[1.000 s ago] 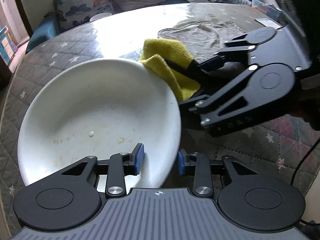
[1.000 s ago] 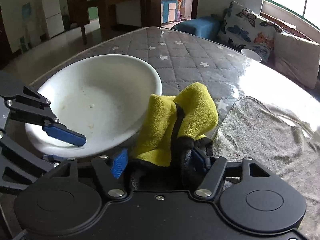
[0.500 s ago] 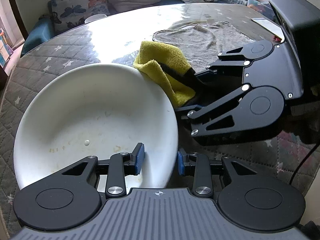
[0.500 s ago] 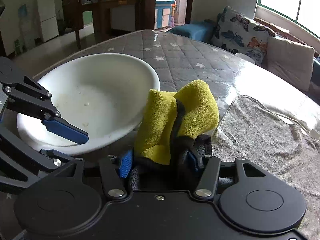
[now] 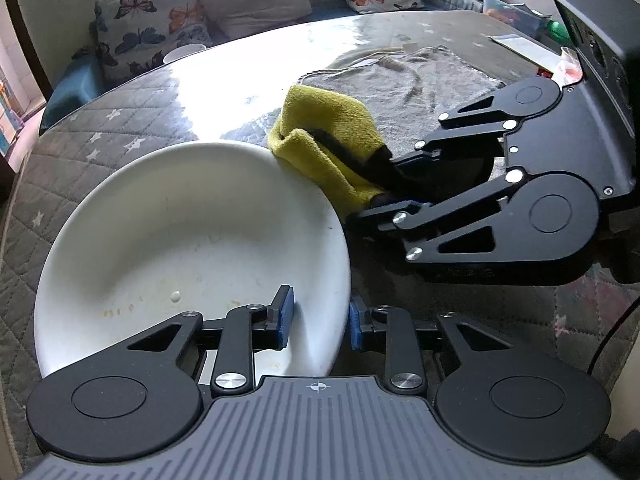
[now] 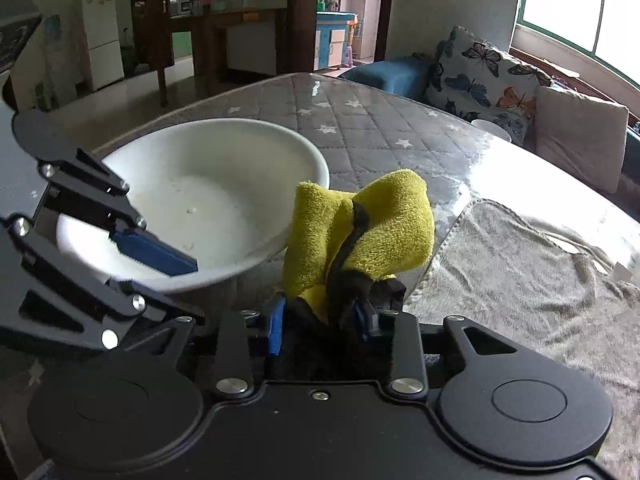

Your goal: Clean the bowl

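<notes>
A wide white bowl (image 5: 188,240) with a few yellowish specks inside is tilted above the quilted table. My left gripper (image 5: 320,318) is shut on the bowl's near rim, one pad inside and one outside. In the right wrist view the same bowl (image 6: 208,184) sits at left with the left gripper (image 6: 156,254) clamped on its edge. My right gripper (image 6: 320,320) is shut on a folded yellow cloth (image 6: 360,232) with a dark trim. That yellow cloth (image 5: 328,140) touches the bowl's far right rim, outside the bowl.
A grey towel (image 5: 408,80) lies spread on the table behind the cloth. The table's grey star-quilted cover (image 6: 352,120) shines with glare. Butterfly cushions (image 5: 148,28) line a bench beyond the far edge, with a small white cup (image 5: 184,53) near them.
Both grippers have lifted, carrying bowl and cloth higher over the table. The cloth stays at the bowl's right rim. Both grips are unchanged.
</notes>
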The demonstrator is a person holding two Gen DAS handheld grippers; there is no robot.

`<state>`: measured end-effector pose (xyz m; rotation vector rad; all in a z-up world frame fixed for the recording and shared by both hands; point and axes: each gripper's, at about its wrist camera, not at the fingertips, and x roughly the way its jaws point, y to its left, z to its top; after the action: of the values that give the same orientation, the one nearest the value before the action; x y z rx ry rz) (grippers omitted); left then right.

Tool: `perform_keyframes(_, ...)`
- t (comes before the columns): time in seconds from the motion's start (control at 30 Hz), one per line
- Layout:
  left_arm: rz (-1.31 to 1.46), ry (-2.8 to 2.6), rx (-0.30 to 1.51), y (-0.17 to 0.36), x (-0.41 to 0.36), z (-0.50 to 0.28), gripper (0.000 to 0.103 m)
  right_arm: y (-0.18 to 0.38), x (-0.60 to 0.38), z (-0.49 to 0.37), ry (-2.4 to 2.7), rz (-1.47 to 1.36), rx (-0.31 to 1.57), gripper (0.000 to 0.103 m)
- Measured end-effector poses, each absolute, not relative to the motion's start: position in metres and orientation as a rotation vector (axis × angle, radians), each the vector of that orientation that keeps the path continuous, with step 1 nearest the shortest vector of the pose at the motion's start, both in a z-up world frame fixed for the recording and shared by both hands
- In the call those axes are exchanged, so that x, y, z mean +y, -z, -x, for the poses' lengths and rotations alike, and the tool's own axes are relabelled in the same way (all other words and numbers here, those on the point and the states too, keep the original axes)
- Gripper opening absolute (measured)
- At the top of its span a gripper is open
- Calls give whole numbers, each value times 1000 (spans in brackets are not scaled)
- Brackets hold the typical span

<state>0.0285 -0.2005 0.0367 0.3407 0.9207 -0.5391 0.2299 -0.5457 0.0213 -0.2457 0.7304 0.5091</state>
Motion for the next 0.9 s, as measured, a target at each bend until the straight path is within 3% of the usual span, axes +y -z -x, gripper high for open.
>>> perform_keyframes(0.9,-353,585,913,-51,-174,-14,24,-26,-519,-193,-732,367,674,36)
